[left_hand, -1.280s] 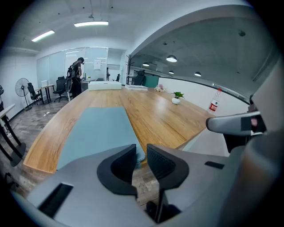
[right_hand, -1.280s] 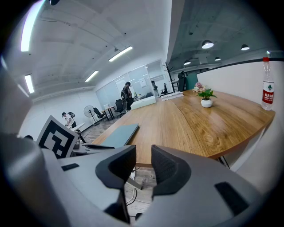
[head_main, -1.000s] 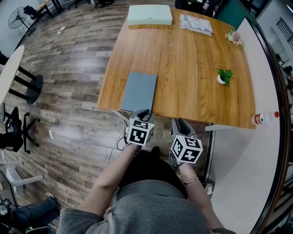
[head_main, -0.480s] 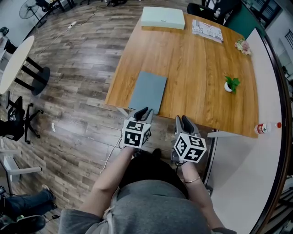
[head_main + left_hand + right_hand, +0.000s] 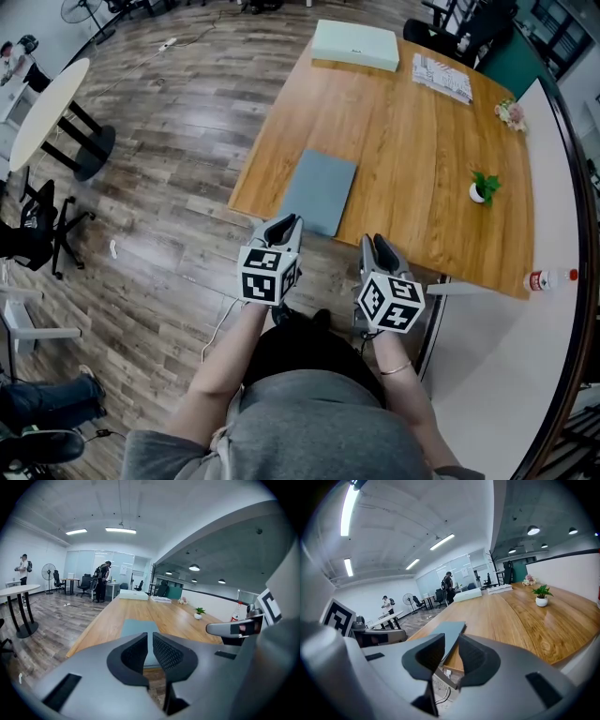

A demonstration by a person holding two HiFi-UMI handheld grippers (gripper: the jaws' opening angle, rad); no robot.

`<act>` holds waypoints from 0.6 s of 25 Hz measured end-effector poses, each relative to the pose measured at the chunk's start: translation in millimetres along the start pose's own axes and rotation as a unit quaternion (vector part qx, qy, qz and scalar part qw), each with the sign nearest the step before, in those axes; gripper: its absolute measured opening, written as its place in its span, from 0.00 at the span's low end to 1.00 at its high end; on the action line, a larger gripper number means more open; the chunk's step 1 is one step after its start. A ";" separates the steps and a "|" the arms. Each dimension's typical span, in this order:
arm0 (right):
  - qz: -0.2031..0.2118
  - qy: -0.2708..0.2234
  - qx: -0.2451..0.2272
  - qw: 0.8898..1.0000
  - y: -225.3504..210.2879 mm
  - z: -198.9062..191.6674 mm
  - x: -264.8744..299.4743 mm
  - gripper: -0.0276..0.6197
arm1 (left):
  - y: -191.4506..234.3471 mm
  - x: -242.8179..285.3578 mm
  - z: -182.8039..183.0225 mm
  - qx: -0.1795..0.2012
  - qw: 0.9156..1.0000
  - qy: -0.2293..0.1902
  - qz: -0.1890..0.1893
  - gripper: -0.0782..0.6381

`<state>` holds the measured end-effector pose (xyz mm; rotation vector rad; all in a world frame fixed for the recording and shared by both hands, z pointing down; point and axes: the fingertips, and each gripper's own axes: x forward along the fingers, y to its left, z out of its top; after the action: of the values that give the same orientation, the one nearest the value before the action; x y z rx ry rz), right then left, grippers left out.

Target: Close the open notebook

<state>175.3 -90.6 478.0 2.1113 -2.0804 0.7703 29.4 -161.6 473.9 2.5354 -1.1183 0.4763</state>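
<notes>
The grey-blue notebook (image 5: pixel 320 192) lies closed and flat near the front left corner of the wooden table (image 5: pixel 412 131). My left gripper (image 5: pixel 286 225) hovers off the table's near edge, just left of the notebook's near corner. Its jaws are closing to a thin gap with nothing between them. In the left gripper view the notebook (image 5: pixel 138 626) lies straight beyond the left gripper (image 5: pixel 150 638). My right gripper (image 5: pixel 380 246) hangs off the near edge, to the right of the notebook; its jaws are closing too, wider apart and empty. The right gripper view shows the notebook (image 5: pixel 451 630) past the right gripper (image 5: pixel 451 644).
At the table's far end lie a flat white box (image 5: pixel 355 44) and a stack of papers (image 5: pixel 442 77). A small potted plant (image 5: pixel 483 187) and flowers (image 5: pixel 511 114) stand at its right side. A bottle (image 5: pixel 547 278) lies on the white counter. A round white table (image 5: pixel 47 112) stands at left.
Both grippers have lifted and drawn back from the table's near edge. The left one has slid off the notebook's near edge toward the left, and its jaws have narrowed.
</notes>
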 end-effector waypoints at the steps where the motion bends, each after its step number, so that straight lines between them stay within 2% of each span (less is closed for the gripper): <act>1: 0.002 -0.003 -0.002 1.000 1.5 1.3 -0.2 0.19 | 2.4 -2.6 1.6 -0.002 1.000 -0.004 0.004 0.18; 15: 0.027 -0.009 -0.026 0.999 17.7 6.8 -0.4 0.05 | 20.6 -26.8 8.6 -0.014 0.999 -0.032 0.032 0.16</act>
<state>160.4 -94.3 466.9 2.0518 -2.1495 0.6986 -1.7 -161.3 458.2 2.5140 -1.2223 0.3955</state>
